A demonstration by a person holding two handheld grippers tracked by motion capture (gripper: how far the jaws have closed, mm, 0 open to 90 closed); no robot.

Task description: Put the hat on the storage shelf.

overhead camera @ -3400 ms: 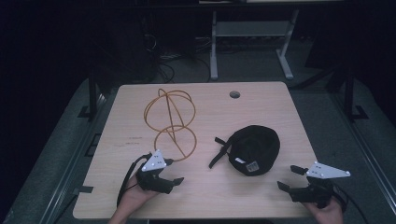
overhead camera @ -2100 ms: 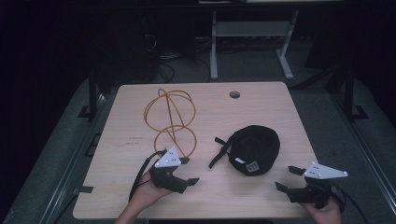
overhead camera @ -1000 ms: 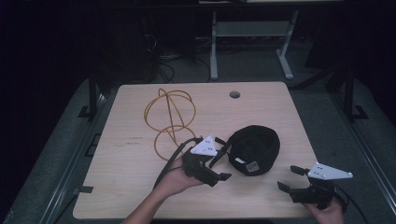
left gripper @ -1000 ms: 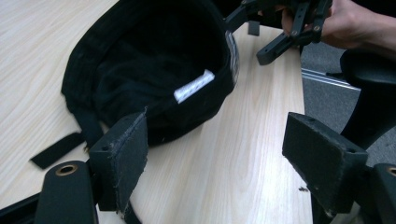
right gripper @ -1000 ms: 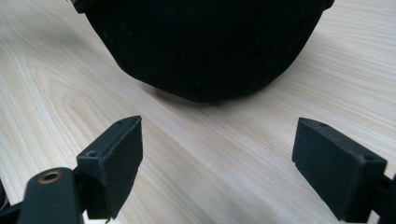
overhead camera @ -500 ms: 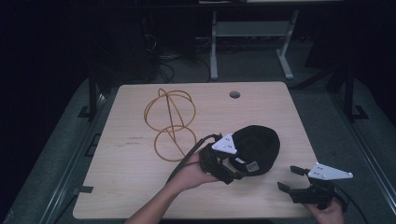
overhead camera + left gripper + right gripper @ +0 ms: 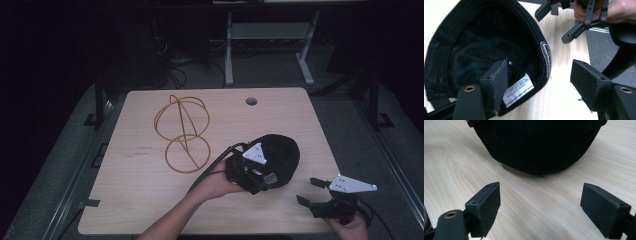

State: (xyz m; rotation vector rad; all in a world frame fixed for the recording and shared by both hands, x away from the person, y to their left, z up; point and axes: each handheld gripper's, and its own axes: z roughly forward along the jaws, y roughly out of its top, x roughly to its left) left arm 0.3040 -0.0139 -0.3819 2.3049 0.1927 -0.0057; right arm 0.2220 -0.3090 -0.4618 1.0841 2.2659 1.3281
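lying upside down near the right front of the wooden table [image 7: 150, 200]: black cap [image 7: 280, 152], white label [image 7: 518, 89] showing inside. straddling its rim with jaws wide apart, one pad inside the cap, one outside over the wood: left gripper [image 7: 250, 172]. hovering open near the table's right front corner, pointing at the cap, gripping nothing: right gripper [image 7: 311, 192]. sitting well to the left: orange wire hoops [image 7: 182, 132].

Left gripper [image 7: 260, 182] at black cap [image 7: 282, 152], beside orange wire rings [image 7: 182, 131].
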